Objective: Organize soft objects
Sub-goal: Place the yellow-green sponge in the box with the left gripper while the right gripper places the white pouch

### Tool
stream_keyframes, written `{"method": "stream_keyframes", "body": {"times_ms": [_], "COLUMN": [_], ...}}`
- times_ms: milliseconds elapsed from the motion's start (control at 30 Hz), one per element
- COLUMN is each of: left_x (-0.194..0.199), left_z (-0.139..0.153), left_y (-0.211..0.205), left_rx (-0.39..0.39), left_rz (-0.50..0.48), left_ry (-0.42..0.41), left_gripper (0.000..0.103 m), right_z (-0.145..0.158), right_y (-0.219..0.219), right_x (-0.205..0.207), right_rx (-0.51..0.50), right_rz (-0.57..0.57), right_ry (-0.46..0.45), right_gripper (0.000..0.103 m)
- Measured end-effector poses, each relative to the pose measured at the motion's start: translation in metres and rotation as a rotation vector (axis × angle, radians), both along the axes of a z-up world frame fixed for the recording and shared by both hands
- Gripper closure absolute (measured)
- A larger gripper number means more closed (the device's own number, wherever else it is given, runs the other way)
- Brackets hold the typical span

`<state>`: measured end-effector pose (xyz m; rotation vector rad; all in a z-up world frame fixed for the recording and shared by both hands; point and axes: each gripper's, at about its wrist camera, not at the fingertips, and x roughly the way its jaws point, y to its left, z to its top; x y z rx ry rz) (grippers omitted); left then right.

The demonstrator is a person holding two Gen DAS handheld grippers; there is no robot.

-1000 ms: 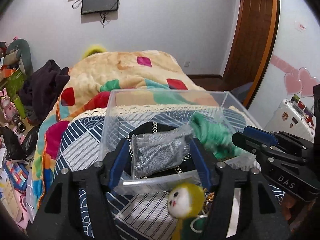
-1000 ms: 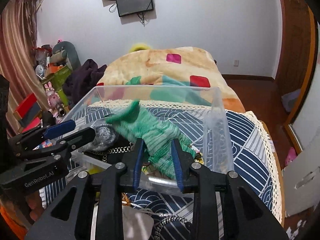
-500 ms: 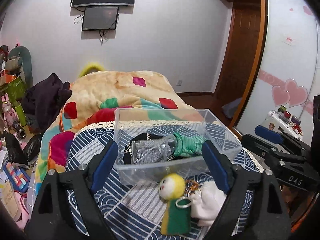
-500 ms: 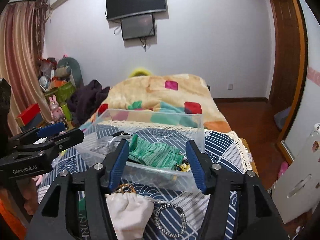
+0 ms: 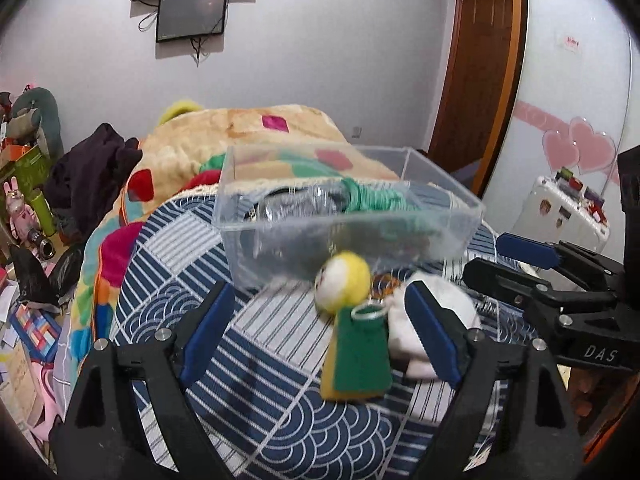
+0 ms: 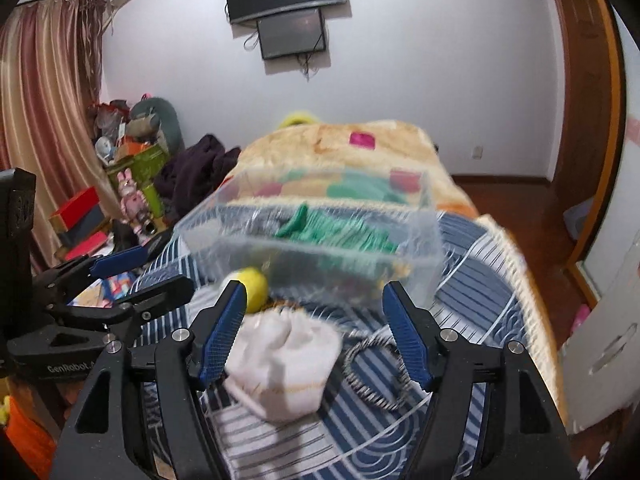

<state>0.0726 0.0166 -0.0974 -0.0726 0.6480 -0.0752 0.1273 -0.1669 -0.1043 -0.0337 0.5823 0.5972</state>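
Note:
A clear plastic box [image 5: 348, 236] stands on the blue patterned cloth and holds a green knit piece [image 5: 376, 198] and a silvery pouch [image 5: 296, 208]; the box also shows in the right wrist view [image 6: 312, 236]. In front of it lie a yellow-headed doll in a green dress [image 5: 352, 328], a white sock [image 6: 284, 364] and a braided hair tie [image 6: 376, 376]. My left gripper [image 5: 316, 336] is open and empty, the doll between its fingers' line of sight. My right gripper [image 6: 316, 336] is open and empty above the white sock.
The patterned cloth [image 5: 248, 360] covers a table in front of a bed with a colourful blanket [image 5: 240, 132]. Dark clothes [image 5: 88, 172] and toys pile up at the left. A wooden door [image 5: 476, 64] and a white case [image 5: 560, 208] are at the right.
Both grippers let go of the silvery pouch and the green knit piece in the box, opened wide and drew back. They now hang nearer the doll and the white sock.

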Motion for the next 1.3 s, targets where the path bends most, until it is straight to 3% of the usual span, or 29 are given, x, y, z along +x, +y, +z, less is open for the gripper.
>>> {"method": "stream_keyframes", "body": {"times_ms": [400,533,600,667,733,833,1300], "left_x": [0.003,0.001,0.000,-0.001,-0.003,-0.008,-0.028], "left_z": [-0.047,-0.052,-0.051,-0.050,-0.049,-0.046,-0.005], "left_y": [-0.002,-0.005,-0.008,-0.012,-0.019,-0.025,-0.003], "left_rx": [-0.053,-0.065,-0.072,-0.082,-0.076,-0.046,-0.069], "left_rz": [-0.017,-0.031,-0.051,-0.079,-0.102,-0.104,-0.050], "left_ry": [0.134,0.140,0.133,0.131,0.126,0.107,-0.014], "left_gripper": [0.017,0.030,0.039,0.057,0.064,0.066,0.067], "right_z": [-0.041,-0.048,-0.050,-0.052,-0.050,-0.045,-0.015], "right_y": [0.006,0.013,0.015,0.016,0.016,0.013,-0.002], "right_x": [-0.006,-0.010,-0.010,-0.009,-0.010,-0.013,-0.022], "right_rx": [-0.029,-0.064,-0.069,-0.075,-0.083,-0.075,-0.030], "right_rz": [0.054,0.093,0.105,0.116,0.112,0.112,0.065], "right_ry": [0.137,0.148,0.152,0.161,0.144,0.123,0.015], "right_gripper": [0.036,0.036,0.043,0.059,0.067,0.076,0.078]}}
